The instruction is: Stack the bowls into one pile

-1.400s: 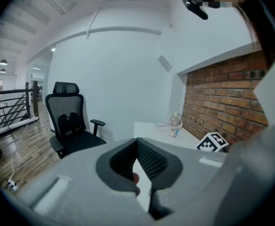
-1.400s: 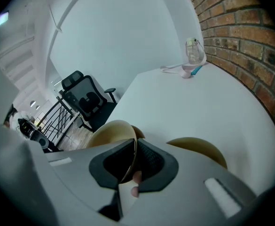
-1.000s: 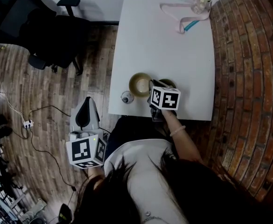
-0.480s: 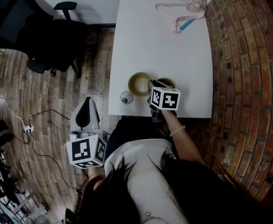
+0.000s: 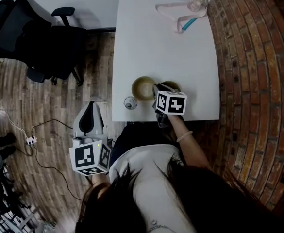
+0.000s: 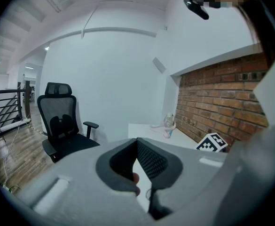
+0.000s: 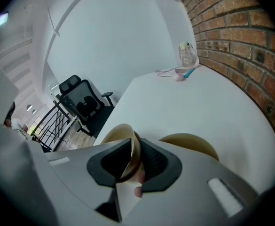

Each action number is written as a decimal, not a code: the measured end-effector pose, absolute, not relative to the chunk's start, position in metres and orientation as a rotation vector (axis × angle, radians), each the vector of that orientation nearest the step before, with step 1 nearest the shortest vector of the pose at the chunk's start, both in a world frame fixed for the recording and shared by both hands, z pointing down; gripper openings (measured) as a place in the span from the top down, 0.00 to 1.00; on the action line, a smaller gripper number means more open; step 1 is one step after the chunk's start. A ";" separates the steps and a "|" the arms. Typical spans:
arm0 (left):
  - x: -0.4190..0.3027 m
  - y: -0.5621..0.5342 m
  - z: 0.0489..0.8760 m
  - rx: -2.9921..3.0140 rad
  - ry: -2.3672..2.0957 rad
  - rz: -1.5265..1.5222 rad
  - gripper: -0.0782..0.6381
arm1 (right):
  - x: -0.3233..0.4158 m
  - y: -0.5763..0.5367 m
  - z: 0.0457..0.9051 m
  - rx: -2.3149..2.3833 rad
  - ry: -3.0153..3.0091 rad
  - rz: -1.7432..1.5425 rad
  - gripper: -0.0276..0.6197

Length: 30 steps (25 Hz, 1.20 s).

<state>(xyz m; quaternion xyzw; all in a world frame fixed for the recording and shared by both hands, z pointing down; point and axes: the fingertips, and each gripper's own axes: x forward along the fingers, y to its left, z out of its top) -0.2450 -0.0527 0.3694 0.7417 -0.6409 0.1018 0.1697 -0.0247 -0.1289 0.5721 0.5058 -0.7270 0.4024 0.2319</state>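
Bowls side by side near the front edge of the worktop (image 5: 166,47)
Right gripper (image 7: 136,150) has its jaws closed on the rim of the left bowl (image 5: 142,87), just beside the right bowl (image 5: 173,85). Left gripper (image 6: 137,147) hangs off the worktop, beyond its front-left corner, jaws together with nothing between them.

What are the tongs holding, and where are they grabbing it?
The right tongs pinch a tan bowl by its rim. The left tongs are shut and hold nothing.
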 end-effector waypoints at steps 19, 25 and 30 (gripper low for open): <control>-0.232 -0.062 0.366 2.192 -1.744 0.278 0.89 | -0.003 -0.122 0.563 1.494 -1.975 1.120 0.86; -0.223 -0.063 0.363 2.234 -1.706 0.272 0.89 | 0.007 -0.114 0.559 1.533 -1.960 1.115 0.87; -0.213 -0.064 0.362 2.268 -1.671 0.270 0.89 | 0.015 -0.108 0.556 1.559 -1.950 1.113 0.88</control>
